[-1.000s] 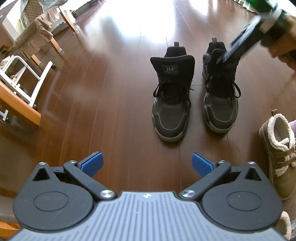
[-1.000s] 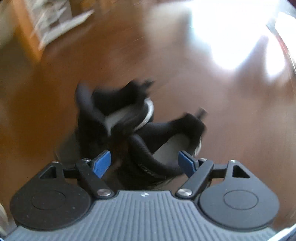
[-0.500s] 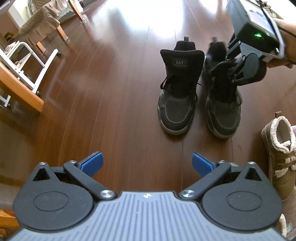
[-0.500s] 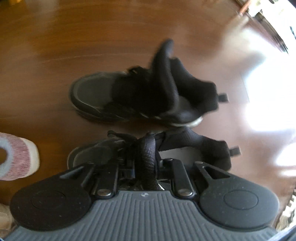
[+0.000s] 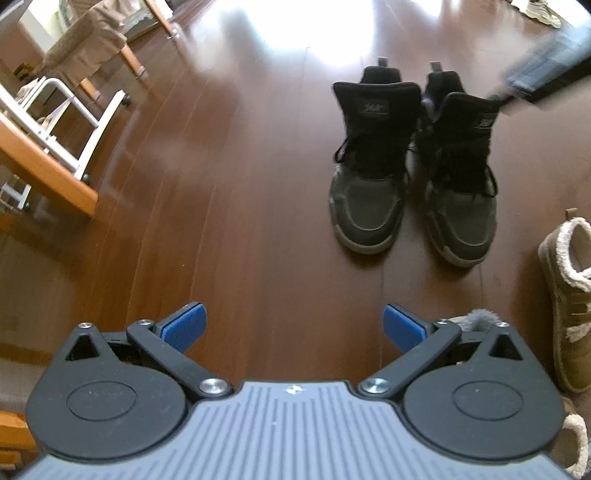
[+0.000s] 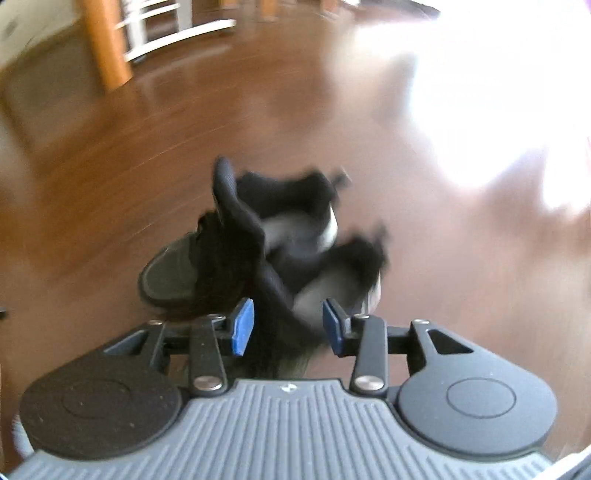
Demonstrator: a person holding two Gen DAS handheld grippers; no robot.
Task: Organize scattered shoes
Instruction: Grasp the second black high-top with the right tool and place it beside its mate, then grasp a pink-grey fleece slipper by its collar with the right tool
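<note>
two sneakers (image 5: 410, 166) side by side on floor (image 5: 221, 184)

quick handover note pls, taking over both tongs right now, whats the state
Left tongs: open, empty, above bare floor.
Right tongs: jaws just reopened; the shoe tongue sits between the pads, apparently not pinched, view blurred.
Black sneakers: upright, side by side, toes the same way. That pair looks done.
Left: tan fleece-lined shoe at the right edge, and another shoe far off at top right, still unsorted.
</note>
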